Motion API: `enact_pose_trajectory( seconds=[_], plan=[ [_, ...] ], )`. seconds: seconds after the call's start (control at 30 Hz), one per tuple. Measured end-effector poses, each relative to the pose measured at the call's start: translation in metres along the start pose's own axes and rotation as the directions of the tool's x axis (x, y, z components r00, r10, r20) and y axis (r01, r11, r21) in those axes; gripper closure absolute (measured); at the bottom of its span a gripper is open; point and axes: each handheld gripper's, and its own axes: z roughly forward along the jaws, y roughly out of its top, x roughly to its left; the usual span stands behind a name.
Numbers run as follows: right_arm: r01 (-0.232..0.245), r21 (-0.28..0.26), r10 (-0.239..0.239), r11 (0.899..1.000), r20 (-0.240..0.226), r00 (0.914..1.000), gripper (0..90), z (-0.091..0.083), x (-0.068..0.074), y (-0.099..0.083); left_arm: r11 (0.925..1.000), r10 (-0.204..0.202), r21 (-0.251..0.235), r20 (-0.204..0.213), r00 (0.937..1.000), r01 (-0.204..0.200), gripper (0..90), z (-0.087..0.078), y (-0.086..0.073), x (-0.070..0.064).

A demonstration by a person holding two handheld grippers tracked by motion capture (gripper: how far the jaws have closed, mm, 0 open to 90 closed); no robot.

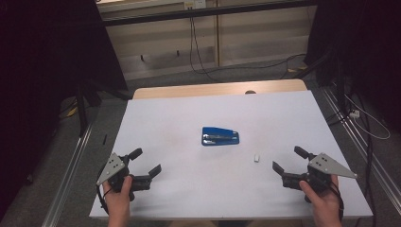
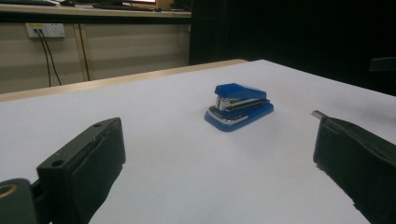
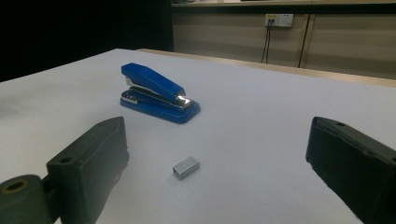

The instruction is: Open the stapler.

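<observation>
Centrally, stapler: the blue stapler (image 1: pixel 220 136) lies mid-desk (image 1: pixel 179 109), closed, well apart from both grippers.
Staples: a small strip of staples (image 1: pixel 256 158) rests just right of it.
Left gripper (image 1: pixel 144 163): jaws wide open, holding nothing.
Right gripper (image 1: pixel 287 160): jaws wide open, holding nothing, nearer the staples.

The stapler (image 3: pixel 159 93) looks like glossy blue plastic with bright metal along its middle (the metal catches light). The staple strip (image 3: pixel 186 166) is shiny metal. The counter (image 1: pixel 189 189) has a smooth, matt white top edged in pale wood.
</observation>
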Motion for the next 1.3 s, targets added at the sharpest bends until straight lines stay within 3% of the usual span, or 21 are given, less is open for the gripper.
enact_pose_trajectory(
  seconds=[0.27,0.47,0.73,0.87,1.07,1.3],
  plan=[
    [-0.012,0.012,0.013,1.0,-0.01,0.9999,5.3,0.001,0.0,-0.001,0.9999,0.006,0.009,0.005,1.0,-0.006,2.4,0.003,0.0,0.0],
    [0.023,0.028,-0.023,0.999,0.001,0.9997,5.4,0.003,-0.001,0.0,0.9999,-0.002,0.014,0.012,0.9999,0.002,2.4,0.009,0.0,0.0],
    [0.031,0.037,-0.032,0.999,0.025,0.9992,5.3,0.005,-0.003,0.004,0.9995,-0.002,0.032,0.022,0.9997,0.001,2.4,0.018,0.001,0.0],
    [0.063,0.047,-0.065,0.997,0.03,0.9975,5.4,0.009,-0.002,0.008,0.9995,-0.017,0.029,0.025,0.9995,0.016,2.4,0.022,0.003,-0.002],
    [0.064,0.054,-0.065,0.996,0.018,0.9977,5.7,0.016,-0.002,0.013,0.999,-0.005,0.045,0.039,0.9992,0.004,2.4,0.026,0.007,-0.004],
    [0.053,0.054,-0.053,0.997,-0.006,0.9986,5.4,0.029,0.0,0.02,0.9991,-0.03,0.031,0.047,0.9985,0.029,2.2,0.033,0.013,-0.005]
  ],
)
